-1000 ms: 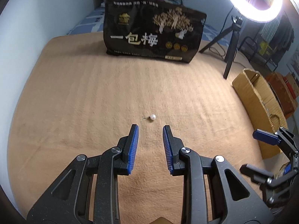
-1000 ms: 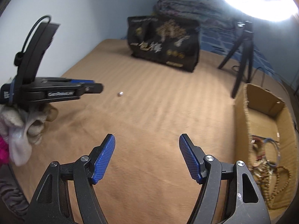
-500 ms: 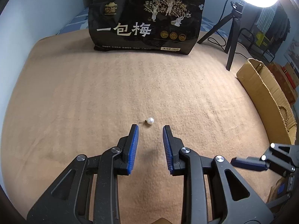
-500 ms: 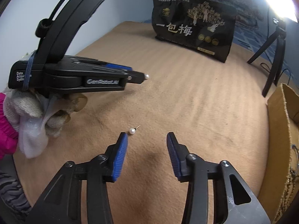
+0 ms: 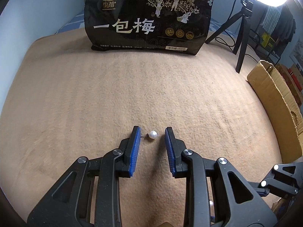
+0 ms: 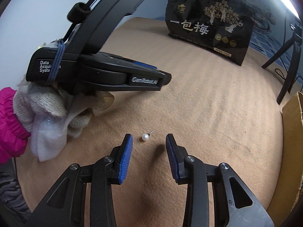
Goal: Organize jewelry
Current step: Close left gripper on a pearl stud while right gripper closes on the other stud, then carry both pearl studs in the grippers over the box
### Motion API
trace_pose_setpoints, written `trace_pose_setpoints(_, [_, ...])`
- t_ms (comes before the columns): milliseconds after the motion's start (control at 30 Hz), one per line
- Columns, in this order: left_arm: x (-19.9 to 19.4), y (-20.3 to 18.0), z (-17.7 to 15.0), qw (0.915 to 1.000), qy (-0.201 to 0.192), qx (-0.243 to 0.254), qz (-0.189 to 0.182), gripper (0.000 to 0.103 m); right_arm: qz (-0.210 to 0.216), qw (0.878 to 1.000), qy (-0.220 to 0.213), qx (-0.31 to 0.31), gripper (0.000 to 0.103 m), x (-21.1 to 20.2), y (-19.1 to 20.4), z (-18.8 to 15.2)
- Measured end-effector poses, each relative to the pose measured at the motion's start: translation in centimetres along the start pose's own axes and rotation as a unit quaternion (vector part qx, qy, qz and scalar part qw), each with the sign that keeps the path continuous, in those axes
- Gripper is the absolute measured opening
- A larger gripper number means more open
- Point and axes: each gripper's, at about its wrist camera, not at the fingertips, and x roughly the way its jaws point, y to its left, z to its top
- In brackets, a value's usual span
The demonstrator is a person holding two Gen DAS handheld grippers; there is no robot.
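A white pearl stud earring (image 5: 152, 134) lies on the tan blanket (image 5: 94, 94), right between the tips of my open left gripper (image 5: 152, 132), its post toward the left finger. A second pearl earring (image 6: 145, 137) lies on the blanket just ahead of my open right gripper (image 6: 149, 139), nearer its left finger. The left gripper's body (image 6: 106, 75) shows in the right wrist view, held by a gloved hand. A cardboard box (image 5: 278, 102) stands at the blanket's right edge.
A black snack bag (image 5: 147, 17) stands upright at the far edge of the blanket. A black tripod (image 5: 242, 28) with a ring light stands at the far right. A pale wall runs along the left side.
Both grippers have moved forward and lower. The left now has its pearl between its fingertips. The right has narrowed its opening and come close up to the second pearl.
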Motion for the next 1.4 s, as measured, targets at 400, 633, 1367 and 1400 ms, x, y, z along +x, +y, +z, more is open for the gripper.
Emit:
trace_pose_setpoints(400, [0.1, 0.8, -0.2, 0.9999, -0.007, -0.007, -0.001, 0.018, -0.014, 0.999, 0.012, -0.026, 0.008, 1.6, 1.2, 0.6])
trace_pose_setpoints(633, [-0.3, 1.0, -0.2, 0.9998, -0.012, -0.007, 0.015, 0.017, -0.011, 1.000, 0.006, -0.023, 0.008, 0.9, 0.9, 0.2])
trace_pose_setpoints(1367, [-8.6, -2.4, 0.7, 0.9979, -0.063, 0.000, 0.011, 0.017, -0.038, 0.997, -0.060, 0.007, 0.008, -7.3, -1.4, 0.6])
trace_pose_setpoints(1400, [-8.9, -2.7, 0.7, 0.9978, -0.066, 0.001, 0.009, 0.017, -0.040, 0.997, -0.063, 0.008, 0.008, -7.7, -1.5, 0.6])
